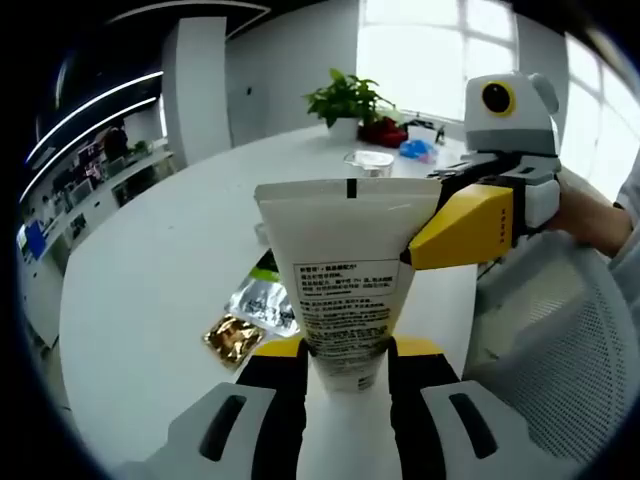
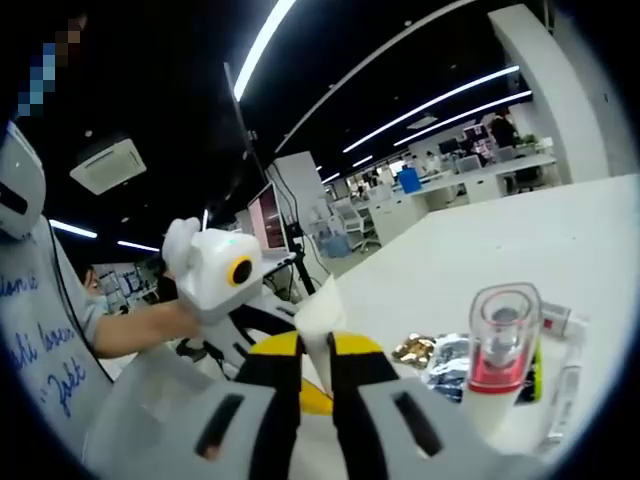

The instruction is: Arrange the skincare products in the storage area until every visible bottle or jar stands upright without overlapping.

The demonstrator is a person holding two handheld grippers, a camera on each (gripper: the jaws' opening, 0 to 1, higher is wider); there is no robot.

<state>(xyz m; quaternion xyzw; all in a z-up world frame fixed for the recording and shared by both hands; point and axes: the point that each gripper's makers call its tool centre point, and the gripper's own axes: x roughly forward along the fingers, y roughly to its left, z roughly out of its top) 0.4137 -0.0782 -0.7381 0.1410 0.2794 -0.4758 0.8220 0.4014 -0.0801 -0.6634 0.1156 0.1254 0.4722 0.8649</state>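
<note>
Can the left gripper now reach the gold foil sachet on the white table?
Probably not yet: the left gripper is shut on the white squeeze tube, so its jaws are occupied. The gold foil sachet lies uncovered on the white table.

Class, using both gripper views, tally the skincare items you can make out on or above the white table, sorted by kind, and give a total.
Squeeze tubes: 1, the white tube held between both grippers
Clear bottles with a pink base: 1
Foil sachets: 2, one gold and one silver
Clear jars: 1
Total: 5; the small items beside the bottle are too unclear to sort.

White tube, seemingly gold sachet
</note>
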